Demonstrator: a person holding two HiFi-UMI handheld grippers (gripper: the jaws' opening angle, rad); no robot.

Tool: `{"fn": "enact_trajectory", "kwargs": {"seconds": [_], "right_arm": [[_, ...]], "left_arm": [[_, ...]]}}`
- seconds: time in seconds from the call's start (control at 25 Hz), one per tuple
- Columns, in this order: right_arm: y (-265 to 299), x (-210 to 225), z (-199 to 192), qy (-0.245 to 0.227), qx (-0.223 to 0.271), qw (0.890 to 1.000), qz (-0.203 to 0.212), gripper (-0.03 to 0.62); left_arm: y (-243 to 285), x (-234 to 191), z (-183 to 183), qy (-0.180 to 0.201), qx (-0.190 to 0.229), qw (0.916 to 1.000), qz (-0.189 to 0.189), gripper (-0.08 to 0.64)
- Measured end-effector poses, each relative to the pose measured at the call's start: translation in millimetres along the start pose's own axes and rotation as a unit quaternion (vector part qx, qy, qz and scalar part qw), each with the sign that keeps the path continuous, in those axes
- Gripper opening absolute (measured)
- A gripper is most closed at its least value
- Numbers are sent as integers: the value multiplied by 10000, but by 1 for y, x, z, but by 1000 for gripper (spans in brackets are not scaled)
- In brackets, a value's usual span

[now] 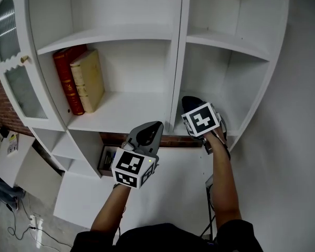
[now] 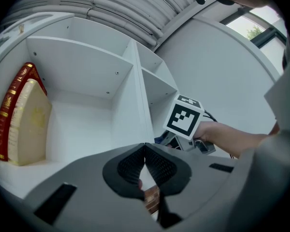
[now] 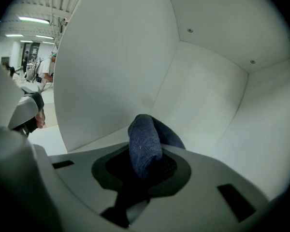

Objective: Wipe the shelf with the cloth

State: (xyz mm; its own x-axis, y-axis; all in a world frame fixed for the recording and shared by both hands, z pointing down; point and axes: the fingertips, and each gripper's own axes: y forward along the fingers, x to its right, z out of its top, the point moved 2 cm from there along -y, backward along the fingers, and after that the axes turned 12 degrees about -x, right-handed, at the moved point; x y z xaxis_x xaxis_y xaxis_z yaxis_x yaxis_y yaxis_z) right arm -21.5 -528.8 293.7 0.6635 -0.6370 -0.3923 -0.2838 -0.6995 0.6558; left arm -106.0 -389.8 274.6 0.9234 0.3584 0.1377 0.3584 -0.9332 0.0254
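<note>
Left gripper (image 2: 145, 148): nearest, held in the open just in front of the shelf (image 1: 131, 112), short of the board; jaws pressed together, nothing between them.
Right gripper (image 3: 146, 167): further in, reaching into the lower right compartment (image 1: 212, 80); jaws pinching the cloth.
Cloth (image 3: 144, 143): dark blue, bunched in a thick fold, standing up out of the right jaws; inside that compartment, close to the divider (image 3: 116, 71) and the back corner. Contact with the board not clear from any view.
Books: red book (image 1: 68, 80) and cream book (image 1: 89, 80), leaning at the left end of the lower left compartment, well apart from both grippers.
Upper boards (image 1: 110, 35): bare and white, out of reach of either gripper at present.
Done so far: cloth picked up and carried into one compartment. No streak, damp patch or dust line anywhere, so no telling wiped board from unwiped.
Step in hand: judged to be the wiping of the lower right compartment, at or near its start.
Left to do: likely most of the job: this board, then the left one around the books, and the boards above.
</note>
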Motion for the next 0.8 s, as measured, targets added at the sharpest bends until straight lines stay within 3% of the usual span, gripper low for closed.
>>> {"fn": "enact_trajectory", "kwargs": {"seconds": [0.52,0.8], "right_arm": [[8,-30,23,-416,188,9987,204,89],[9,-30,24,-355,211,9986,317,89]], "left_arm": [[-10,-17,-7,-204,22,9997,110,17],[-10,-21,-6,-232,40,9997,117,17]]}}
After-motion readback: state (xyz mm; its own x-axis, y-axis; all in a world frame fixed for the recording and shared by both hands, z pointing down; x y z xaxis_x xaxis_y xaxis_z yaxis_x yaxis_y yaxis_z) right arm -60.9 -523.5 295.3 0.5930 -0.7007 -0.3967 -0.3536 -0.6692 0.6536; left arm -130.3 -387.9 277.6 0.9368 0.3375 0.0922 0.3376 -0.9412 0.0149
